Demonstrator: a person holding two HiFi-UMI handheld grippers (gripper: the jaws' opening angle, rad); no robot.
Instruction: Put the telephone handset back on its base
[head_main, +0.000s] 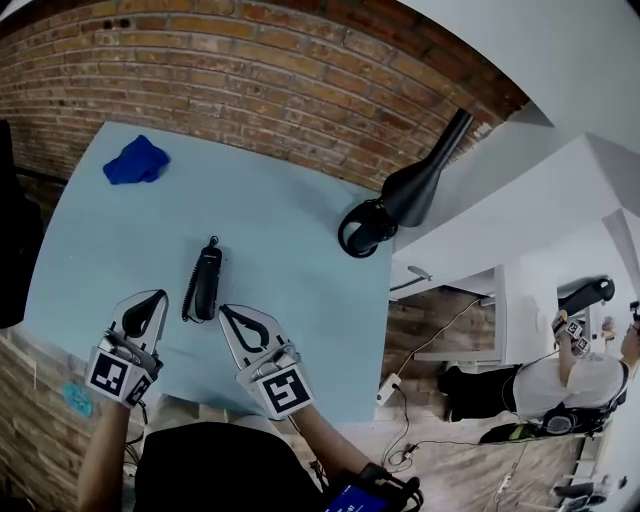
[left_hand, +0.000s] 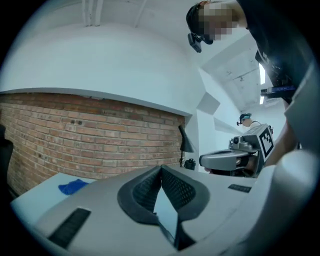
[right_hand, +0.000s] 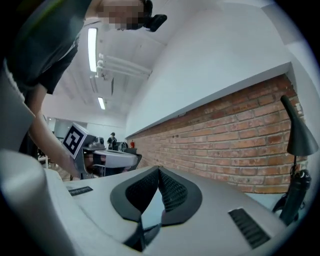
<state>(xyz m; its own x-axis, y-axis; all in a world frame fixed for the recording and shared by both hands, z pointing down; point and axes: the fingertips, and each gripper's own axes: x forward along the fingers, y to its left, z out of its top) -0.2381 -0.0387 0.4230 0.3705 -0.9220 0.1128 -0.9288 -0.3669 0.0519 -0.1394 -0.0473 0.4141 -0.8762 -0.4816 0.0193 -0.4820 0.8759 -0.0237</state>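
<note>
A blue cloth (head_main: 137, 161) lies at the far left corner of the tabletop (head_main: 290, 230), well apart from everything else. The left gripper (head_main: 150, 305) hangs over the near edge, its jaws clenched on nothing. Just beside it lies the black telephone (head_main: 207, 280). The handset seems to rest along its base, though I cannot tell whether it is fully seated, and the coiled cord (head_main: 188, 298) loops down its left side. The right gripper (head_main: 228, 316) flanks the telephone on the other side, its jaws also pressed together and empty. The likeliest slip is a sideways nudge from either gripper, or a jaw snagging the cord, dragging the telephone toward the near edge. Beyond it the tabletop is bare as far as the desk lamp (head_main: 415, 185) at the far right corner — plenty of room.
</note>
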